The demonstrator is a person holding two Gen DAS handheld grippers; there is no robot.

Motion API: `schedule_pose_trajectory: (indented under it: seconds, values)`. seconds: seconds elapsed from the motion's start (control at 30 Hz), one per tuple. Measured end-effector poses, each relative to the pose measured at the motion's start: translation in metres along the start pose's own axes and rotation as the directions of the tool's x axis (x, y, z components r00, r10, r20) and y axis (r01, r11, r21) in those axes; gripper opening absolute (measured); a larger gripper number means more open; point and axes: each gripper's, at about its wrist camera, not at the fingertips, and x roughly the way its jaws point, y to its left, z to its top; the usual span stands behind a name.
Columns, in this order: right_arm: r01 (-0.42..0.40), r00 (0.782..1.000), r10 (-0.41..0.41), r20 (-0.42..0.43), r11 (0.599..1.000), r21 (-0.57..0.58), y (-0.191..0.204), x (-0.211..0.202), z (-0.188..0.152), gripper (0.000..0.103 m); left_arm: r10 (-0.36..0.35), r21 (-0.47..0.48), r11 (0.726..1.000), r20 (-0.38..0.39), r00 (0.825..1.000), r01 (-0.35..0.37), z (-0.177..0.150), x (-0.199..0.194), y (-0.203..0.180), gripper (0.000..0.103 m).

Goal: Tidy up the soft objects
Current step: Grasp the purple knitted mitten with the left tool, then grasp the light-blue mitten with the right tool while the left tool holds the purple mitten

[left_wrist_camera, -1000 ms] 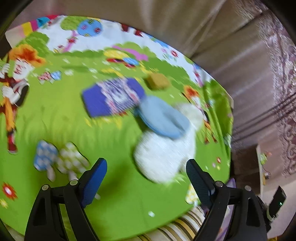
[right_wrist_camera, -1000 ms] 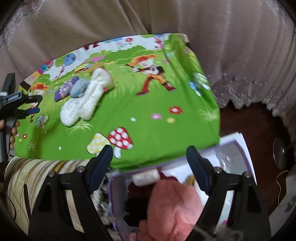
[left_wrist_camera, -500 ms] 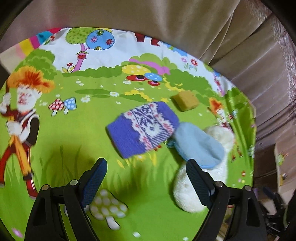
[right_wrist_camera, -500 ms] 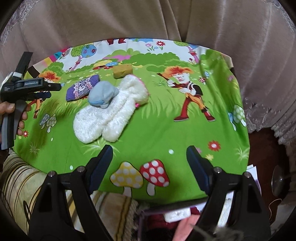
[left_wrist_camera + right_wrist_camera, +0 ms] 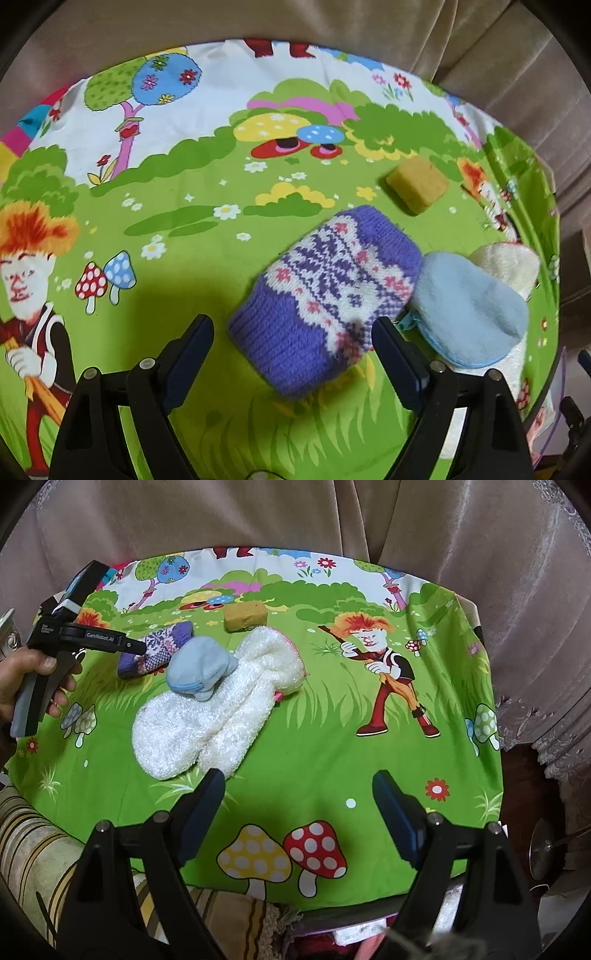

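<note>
In the left wrist view, the left gripper (image 5: 293,345) is at the bottom of the frame. Its two dark fingers are wide apart and hold nothing. Between them, near the middle of the frame, lies a purple knitted sock (image 5: 325,299) with a white pattern. It looks to sit just past the tips, and the right finger is just beside its edge. To its right is a soft blue pouch (image 5: 467,314), touching the sock. Behind that, at the right edge, peeks a fluffy white sock (image 5: 508,260). In the upper right sits a yellow sponge (image 5: 417,182), apart from the rest. All lie on a bright green cartoon cloth (image 5: 166,229).

In the right wrist view, a hand (image 5: 22,681) at the far left holds the left gripper over the purple sock. The blue pouch rests on top of the white sock, left of the middle. The right gripper (image 5: 299,795) at the bottom is also wide apart, with only cloth between its fingers.
</note>
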Motion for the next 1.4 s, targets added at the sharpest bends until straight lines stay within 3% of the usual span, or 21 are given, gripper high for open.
schedule_pose_trajectory:
  seconds: [0.3,0.37,0.5,0.53,0.63,0.87,1.0,1.27,1.4]
  values:
    - [-0.01,1.0,0.01,-0.008,1.0,0.004,-0.001,0.003,-0.001,0.084,-0.011,0.057,0.998,-0.038,0.999,0.013,0.002,0.018,-0.006,0.088]
    - [-0.012,1.0,0.012,-0.008,1.0,0.003,-0.001,0.003,-0.001,0.085,-0.008,0.096,0.995,-0.036,0.999,0.011,0.0,0.018,-0.011,0.083]
    - [-0.024,1.0,0.024,-0.006,1.0,0.003,0.002,0.003,0.0,0.085,-0.064,0.157,0.985,-0.043,0.997,0.07,-0.004,0.012,-0.024,0.036]
    - [-0.028,1.0,0.028,-0.005,1.0,0.001,0.004,0.003,0.001,0.085,-0.058,0.173,0.983,-0.045,0.997,0.065,-0.007,0.01,-0.028,0.035]
    - [-0.039,0.999,0.039,-0.001,0.999,-0.01,0.008,0.002,0.003,0.085,-0.042,0.185,0.981,-0.04,0.998,0.049,-0.015,0.003,-0.035,0.034]
    - [-0.068,0.998,0.068,0.012,0.998,-0.014,0.015,0.002,0.006,0.085,-0.142,-0.009,0.99,-0.035,0.989,0.142,-0.053,-0.031,-0.006,0.034]
    - [-0.092,0.996,0.092,0.017,0.996,-0.019,0.021,0.002,0.007,0.085,-0.14,-0.07,0.988,-0.051,0.989,0.137,-0.089,-0.049,0.001,0.034]
    - [-0.131,0.991,0.133,0.033,0.989,-0.074,0.04,0.005,0.02,0.085,-0.108,-0.062,0.993,-0.054,0.993,0.104,-0.121,-0.059,-0.012,0.035]
    - [-0.149,0.988,0.154,0.028,0.978,-0.145,0.055,0.015,0.036,0.088,-0.1,-0.065,0.993,-0.071,0.992,0.096,-0.128,-0.052,-0.015,0.049]
